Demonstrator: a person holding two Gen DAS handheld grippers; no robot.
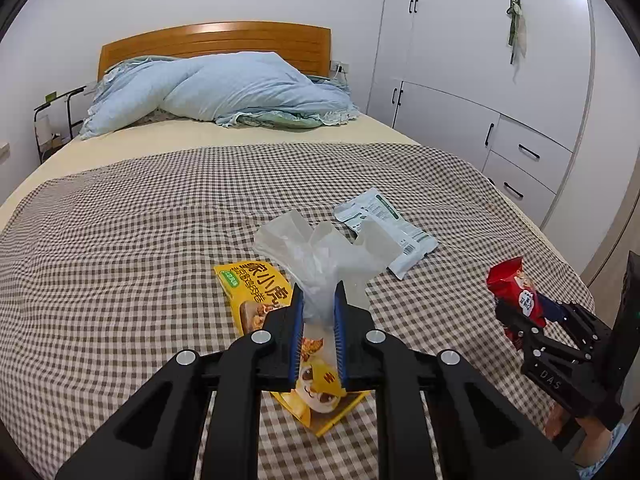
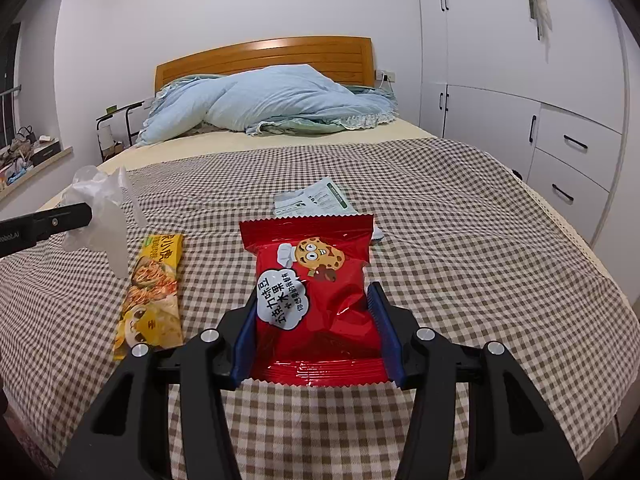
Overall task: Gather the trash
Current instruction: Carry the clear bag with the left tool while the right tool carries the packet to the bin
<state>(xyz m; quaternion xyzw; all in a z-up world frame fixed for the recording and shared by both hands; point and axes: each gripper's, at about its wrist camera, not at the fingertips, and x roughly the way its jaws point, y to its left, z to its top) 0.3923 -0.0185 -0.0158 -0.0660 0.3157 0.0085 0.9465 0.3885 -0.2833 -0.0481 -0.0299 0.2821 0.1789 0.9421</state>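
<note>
My left gripper (image 1: 318, 294) is shut on a crumpled clear plastic bag (image 1: 320, 252), held above the checked bedspread (image 1: 120, 240). In the right wrist view that plastic bag (image 2: 102, 208) hangs at the left from the left gripper's black finger (image 2: 60, 218). My right gripper (image 2: 314, 300) is shut on a red cookie wrapper (image 2: 312, 280), lifted off the bed; the same red wrapper (image 1: 516, 288) shows at the right of the left wrist view. A yellow snack wrapper (image 1: 256, 292) (image 2: 154, 292) and a white-green packet (image 1: 384, 224) (image 2: 316, 200) lie flat on the bedspread.
A blue duvet (image 1: 220, 88) is heaped by the wooden headboard (image 1: 216, 40). White wardrobes with drawers (image 1: 520, 152) line the right side. A small black-framed side table (image 1: 56, 120) stands left of the bed. A sleeve and hand (image 1: 600, 440) show at bottom right.
</note>
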